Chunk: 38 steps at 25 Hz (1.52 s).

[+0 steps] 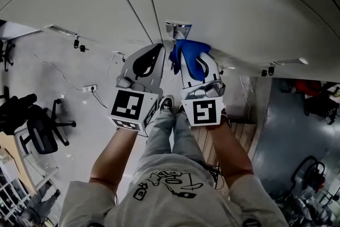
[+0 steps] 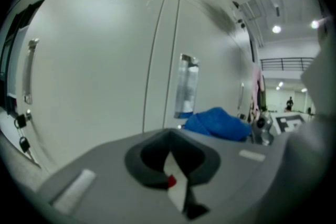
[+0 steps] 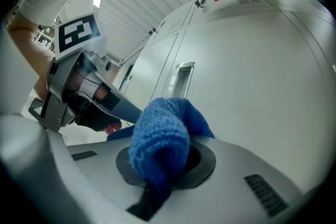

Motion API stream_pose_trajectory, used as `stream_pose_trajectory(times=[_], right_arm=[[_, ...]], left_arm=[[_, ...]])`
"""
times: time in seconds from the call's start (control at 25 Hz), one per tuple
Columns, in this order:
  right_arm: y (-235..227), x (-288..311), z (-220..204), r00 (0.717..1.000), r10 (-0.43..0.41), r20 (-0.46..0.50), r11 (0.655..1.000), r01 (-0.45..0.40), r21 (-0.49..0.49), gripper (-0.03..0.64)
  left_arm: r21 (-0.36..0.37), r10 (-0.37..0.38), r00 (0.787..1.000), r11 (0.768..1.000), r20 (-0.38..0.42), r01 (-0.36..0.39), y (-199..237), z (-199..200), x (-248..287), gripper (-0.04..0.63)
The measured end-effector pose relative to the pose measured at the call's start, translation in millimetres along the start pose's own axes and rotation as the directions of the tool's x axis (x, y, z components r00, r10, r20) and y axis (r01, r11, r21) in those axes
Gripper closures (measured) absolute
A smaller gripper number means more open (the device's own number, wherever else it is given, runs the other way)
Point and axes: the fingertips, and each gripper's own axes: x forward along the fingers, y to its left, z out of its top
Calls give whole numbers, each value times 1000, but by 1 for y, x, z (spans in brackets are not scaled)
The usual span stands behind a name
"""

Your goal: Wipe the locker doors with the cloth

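White locker doors [image 1: 223, 2] fill the top of the head view, and a metal handle [image 1: 178, 29] sits just beyond both grippers. My right gripper [image 1: 197, 67] is shut on a blue cloth [image 1: 190, 53], which bulges out of its jaws [image 3: 160, 136] close to the door [image 3: 252, 76]; I cannot tell if they touch. My left gripper [image 1: 151, 57] is beside it on the left, shut and holding nothing [image 2: 173, 165]. From the left gripper view I see the cloth [image 2: 218, 123] below the handle [image 2: 186, 86].
Keys hang in locks on the doors [image 1: 77, 42] [image 1: 267, 70]. A black office chair [image 1: 40, 130] stands at the left and a power strip with a cable [image 1: 89, 87] lies on the floor. The person's shoes [image 1: 167, 103] are under the grippers. Dark clutter [image 1: 313, 98] sits at the right.
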Motion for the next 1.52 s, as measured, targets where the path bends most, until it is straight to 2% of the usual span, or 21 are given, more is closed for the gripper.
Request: stream_pose_trajectory(times=[0.12, 0.36, 0.68, 0.88, 1.04, 1.2, 1.52], right_arm=[[4, 2, -11, 1000, 9, 21, 999, -10, 54, 586], [14, 8, -27, 997, 23, 74, 997, -28, 71, 586], [38, 18, -70, 997, 83, -2, 996, -83, 21, 586], [28, 6, -91, 993, 86, -85, 996, -86, -4, 586], [9, -6, -71, 994, 60, -96, 998, -59, 12, 586], [-8, -14, -33, 996, 44, -78, 999, -45, -16, 586], [-45, -21, 66, 999, -28, 34, 994, 31, -103, 586]], left_arm=[[-9, 2, 1000, 1000, -9, -2, 4, -10, 4, 592], [-28, -3, 1000, 1000, -29, 2, 7, -33, 12, 592], [-52, 7, 998, 999, -57, -10, 7, -61, 17, 592], [-57, 8, 999, 998, -49, -11, 0, -57, 14, 592], [-54, 8, 1000, 998, -22, -9, -8, -36, 8, 592], [-44, 3, 1000, 999, 23, -2, -20, -2, 0, 592], [5, -9, 991, 1000, 137, 9, -33, 76, -15, 592]])
